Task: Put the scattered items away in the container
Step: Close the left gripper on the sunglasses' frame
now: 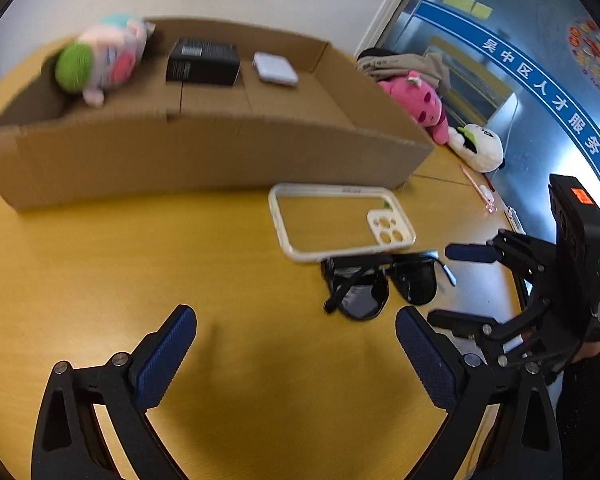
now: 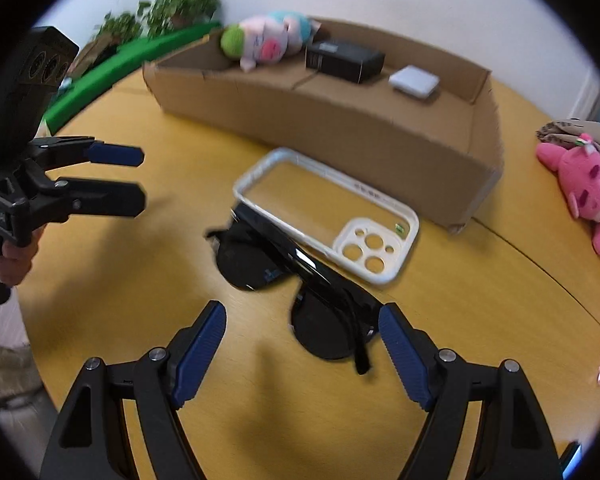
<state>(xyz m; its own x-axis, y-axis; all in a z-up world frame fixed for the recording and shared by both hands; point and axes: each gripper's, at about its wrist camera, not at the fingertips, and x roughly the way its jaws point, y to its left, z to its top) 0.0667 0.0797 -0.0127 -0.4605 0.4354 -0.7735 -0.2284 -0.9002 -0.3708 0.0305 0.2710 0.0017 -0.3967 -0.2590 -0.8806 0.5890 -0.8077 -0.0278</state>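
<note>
While three things already lie inside the cardboard box (image 2: 340, 128) — a pastel plush toy (image 2: 268, 38) at one end, a black carton (image 2: 344, 58) in the middle and a small white case (image 2: 414, 80) beside it — the tidying looks, by my reading, roughly half done. Out on the yellow worktop (image 1: 120, 264), just in front of the box's near wall, a clear phone case (image 2: 324, 208) lies flat, and a pair of black sunglasses (image 2: 296, 276) touches its near edge. Further off, by the worktop's rim, rest a pink plush (image 2: 588, 188), a white plush (image 1: 478, 146) next to it and a thin pink pen (image 1: 480, 192); whether those count as scattered items I cannot say for sure.

Neither tool has hold of anything. The right tool (image 2: 302, 350) hangs low over the sunglasses with its blue pads spread wide, one lens lying between them yet untouched. The left tool (image 1: 296, 356) is likewise spread wide over bare worktop, with the sunglasses just beyond its pads. The sunglasses seem the likely next pick, then the phone case.
</note>
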